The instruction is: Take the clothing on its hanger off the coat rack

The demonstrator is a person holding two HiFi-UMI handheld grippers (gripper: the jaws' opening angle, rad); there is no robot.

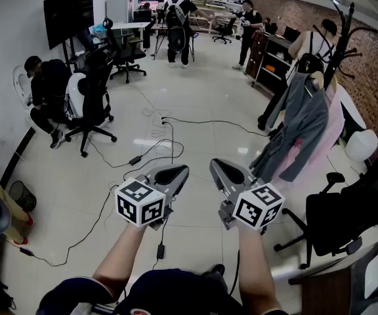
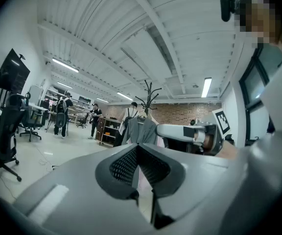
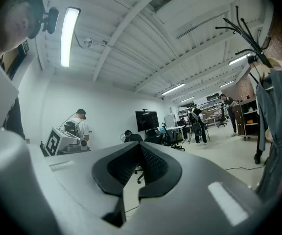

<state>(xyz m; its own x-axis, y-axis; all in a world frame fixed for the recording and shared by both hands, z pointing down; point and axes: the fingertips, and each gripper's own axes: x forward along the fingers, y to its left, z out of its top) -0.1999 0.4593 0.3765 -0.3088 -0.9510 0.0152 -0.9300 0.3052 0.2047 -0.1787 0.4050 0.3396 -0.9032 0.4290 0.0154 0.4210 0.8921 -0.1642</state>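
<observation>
A black coat rack (image 1: 336, 20) stands at the right. A grey garment on a hanger (image 1: 304, 126) hangs from it, with a pink garment (image 1: 335, 133) behind. My left gripper (image 1: 178, 172) and right gripper (image 1: 220, 169) are held side by side in front of me, well short of the rack, both shut with nothing between the jaws. In the left gripper view the coat rack (image 2: 150, 89) and grey garment (image 2: 142, 130) show beyond my shut left gripper (image 2: 137, 148). In the right gripper view the grey garment (image 3: 277, 126) hangs at the right edge under the coat rack (image 3: 246, 29), off to the side of my right gripper (image 3: 140, 148).
Cables (image 1: 151, 151) trail across the white floor ahead. A black office chair (image 1: 336, 222) stands close at my right, others (image 1: 94, 104) at the left with a seated person (image 1: 44, 90). A dark shelf unit (image 1: 271, 61) and several standing people are beyond the rack.
</observation>
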